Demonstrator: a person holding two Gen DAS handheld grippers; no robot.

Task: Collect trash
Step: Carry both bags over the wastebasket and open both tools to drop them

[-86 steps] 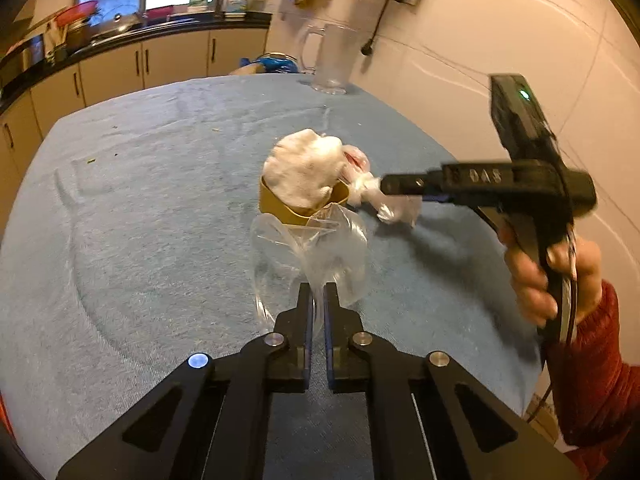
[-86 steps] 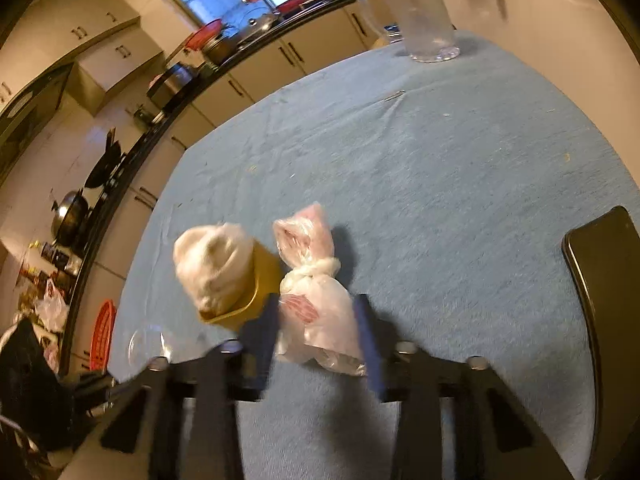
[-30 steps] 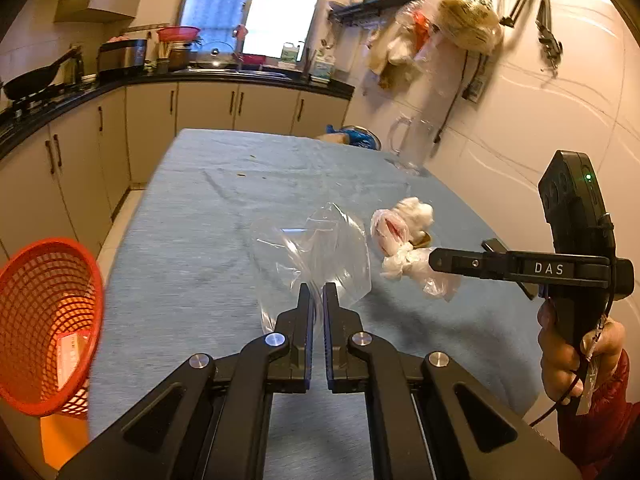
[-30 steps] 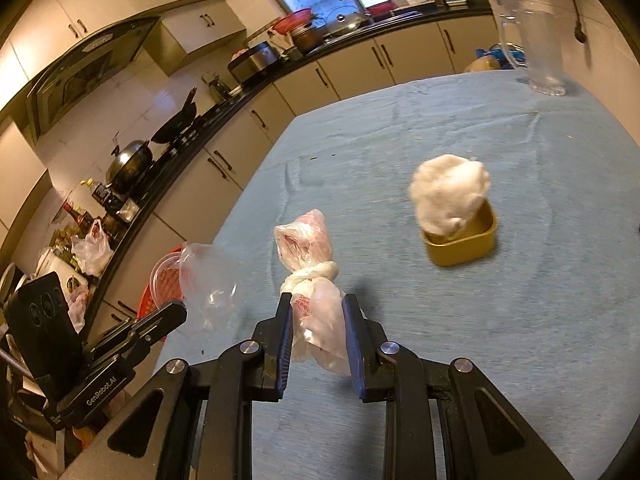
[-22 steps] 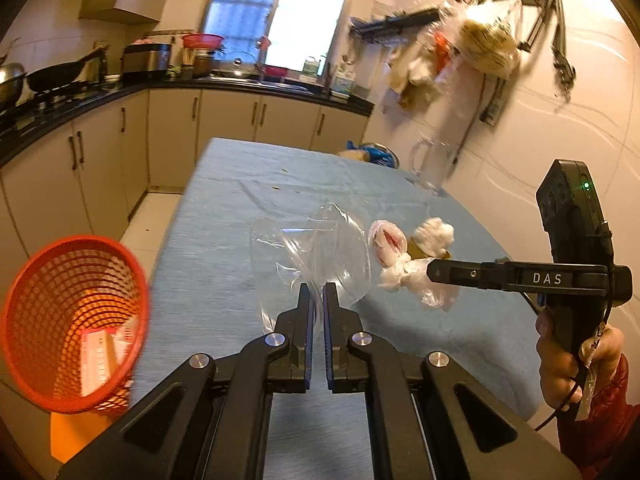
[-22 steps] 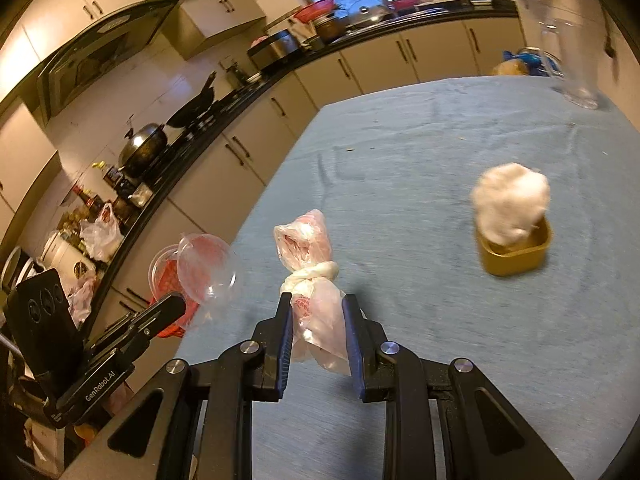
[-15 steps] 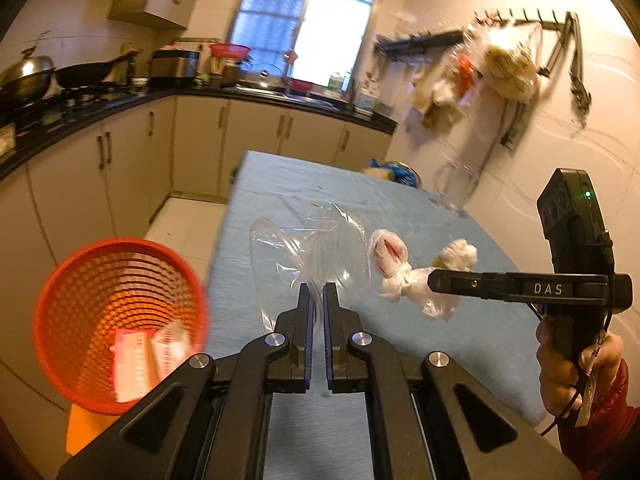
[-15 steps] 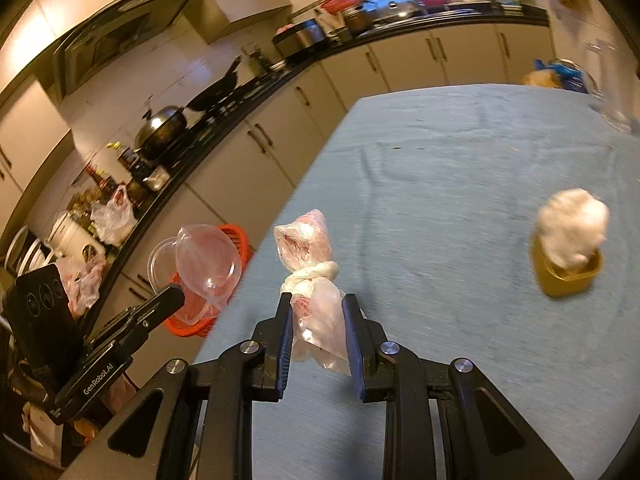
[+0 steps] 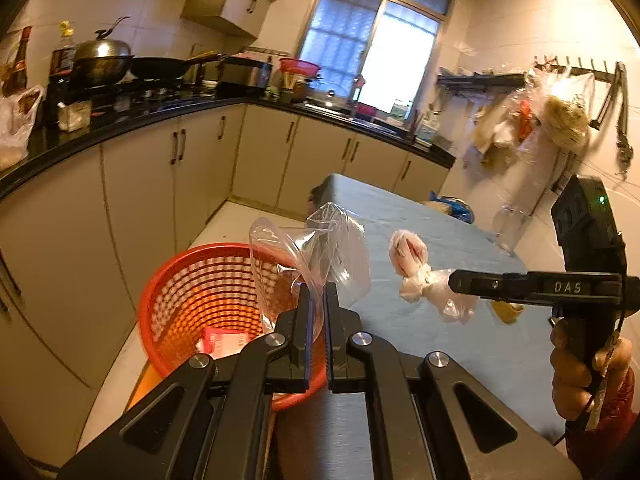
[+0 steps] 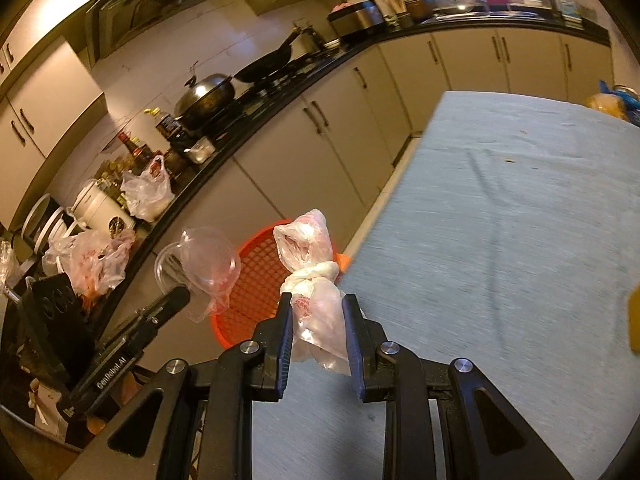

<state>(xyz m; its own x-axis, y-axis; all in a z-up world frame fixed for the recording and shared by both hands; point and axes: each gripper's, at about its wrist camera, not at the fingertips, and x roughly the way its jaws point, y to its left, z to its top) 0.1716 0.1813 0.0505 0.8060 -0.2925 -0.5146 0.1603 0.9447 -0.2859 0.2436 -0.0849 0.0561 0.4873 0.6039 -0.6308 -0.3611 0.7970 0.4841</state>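
Orange plastic is your target: the basket [image 9: 224, 300] stands on the floor just beside the long edge of the table [image 9: 440, 320], under your left side. Your left gripper [image 9: 316, 292] is clenched on a clear plastic wrapper [image 9: 312, 248], and this wrapper hangs in front of the tips, already above the open mouth of the basket. So the left hand is the nearer one; I judge it needs only to let go, perhaps a little lower first.

Your right gripper [image 10: 318, 312] grasps a knotted plastic bag [image 10: 310, 272] between its pads. The long axis of the bag runs forward along the fingers, with the knot in the middle and the pink end pointing away from you. In the right wrist view the bag is above the table edge, and the basket lies ahead and to the left of it, partly hidden behind the bag. It seems this hand must still travel sideways past the edge before you release.

Mind the room: the cabinets [image 9: 140, 200] stand close behind the basket, and the left gripper is between your right hand and the basket mouth. A yellow cup [image 9: 508, 312] is on the table, well apart from both hands. Something flat and pink lies in the basket already.
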